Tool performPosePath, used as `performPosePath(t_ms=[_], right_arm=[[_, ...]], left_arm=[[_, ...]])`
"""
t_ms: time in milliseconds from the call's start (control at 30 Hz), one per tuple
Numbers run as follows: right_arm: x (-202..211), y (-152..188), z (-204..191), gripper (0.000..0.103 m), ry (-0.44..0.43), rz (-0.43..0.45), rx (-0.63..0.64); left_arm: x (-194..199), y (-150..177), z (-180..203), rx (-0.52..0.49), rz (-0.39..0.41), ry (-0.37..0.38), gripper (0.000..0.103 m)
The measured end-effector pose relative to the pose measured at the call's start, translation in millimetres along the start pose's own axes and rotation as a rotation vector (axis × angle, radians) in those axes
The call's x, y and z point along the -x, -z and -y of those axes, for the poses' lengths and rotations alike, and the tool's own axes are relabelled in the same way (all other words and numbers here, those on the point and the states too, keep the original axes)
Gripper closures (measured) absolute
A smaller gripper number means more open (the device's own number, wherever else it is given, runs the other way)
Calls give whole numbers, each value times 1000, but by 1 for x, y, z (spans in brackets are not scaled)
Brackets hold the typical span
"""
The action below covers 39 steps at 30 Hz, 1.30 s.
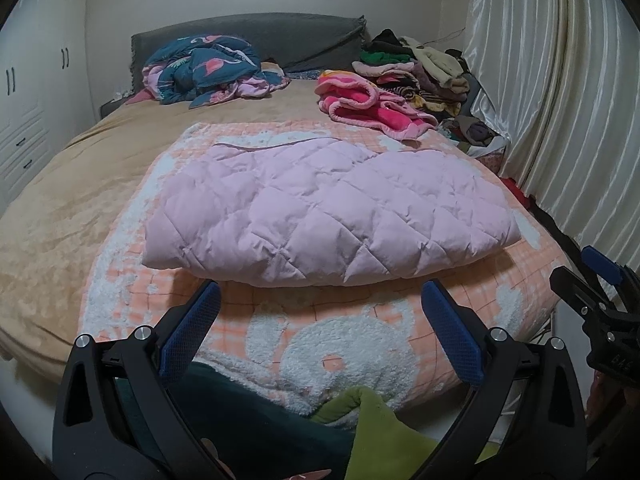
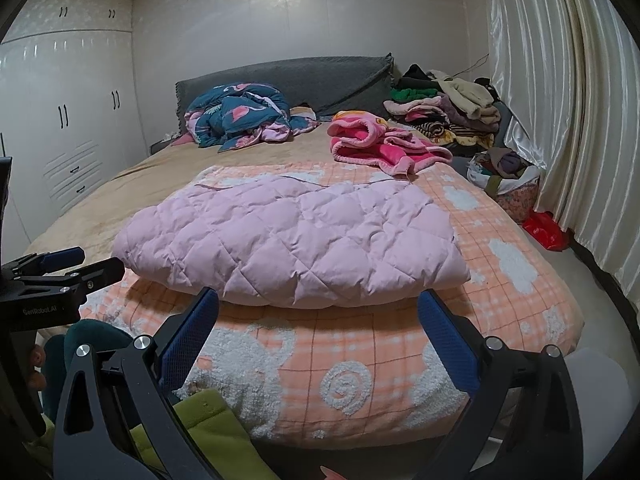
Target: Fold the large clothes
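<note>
A pale pink quilted jacket (image 1: pixel 320 208) lies folded into a thick rectangle on an orange and white checked blanket (image 1: pixel 328 340) at the foot of the bed; it also shows in the right wrist view (image 2: pixel 296 236). My left gripper (image 1: pixel 320 312) is open and empty, held just in front of the jacket's near edge. My right gripper (image 2: pixel 318 320) is open and empty, also just short of the jacket. The right gripper shows at the right edge of the left wrist view (image 1: pixel 600 288), and the left gripper at the left edge of the right wrist view (image 2: pixel 68 268).
A pink fleece garment (image 1: pixel 368 104) and a pile of mixed clothes (image 1: pixel 420 68) lie at the far right of the bed. A blue flamingo quilt (image 1: pixel 208 68) sits by the grey headboard (image 1: pixel 256 36). Curtains (image 1: pixel 560 100) hang at the right, wardrobes (image 2: pixel 60 120) at the left. A basket (image 2: pixel 508 184) stands by the bed.
</note>
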State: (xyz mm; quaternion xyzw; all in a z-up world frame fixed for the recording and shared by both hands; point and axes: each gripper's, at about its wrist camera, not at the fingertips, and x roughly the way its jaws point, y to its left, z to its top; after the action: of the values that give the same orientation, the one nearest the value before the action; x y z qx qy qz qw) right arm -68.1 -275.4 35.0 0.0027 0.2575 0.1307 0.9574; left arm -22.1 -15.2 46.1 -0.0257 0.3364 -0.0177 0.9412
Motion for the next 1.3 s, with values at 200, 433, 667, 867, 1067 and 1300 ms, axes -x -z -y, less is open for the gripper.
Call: performPosePath(t_ms=[200, 433, 667, 867, 1067, 1300], right_arm=[[0, 1, 0, 4, -4, -6, 0], [0, -1, -3, 4, -10, -4, 7], [-2, -1, -4, 4, -12, -10, 5], [-2, -1, -4, 4, -13, -8, 4], [-2, -1, -5, 4, -12, -8, 6], [-2, -1, -5, 4, -12, -8, 5]], left_arm=[[0, 0, 1, -2, 2, -3, 9], [0, -1, 2, -3, 2, -1, 9], [1, 0, 1, -7, 9, -1, 9], [2, 1, 1, -11, 16, -4, 9], [2, 1, 1, -10, 17, -4, 9], [3, 2, 1, -13, 14, -15, 9]])
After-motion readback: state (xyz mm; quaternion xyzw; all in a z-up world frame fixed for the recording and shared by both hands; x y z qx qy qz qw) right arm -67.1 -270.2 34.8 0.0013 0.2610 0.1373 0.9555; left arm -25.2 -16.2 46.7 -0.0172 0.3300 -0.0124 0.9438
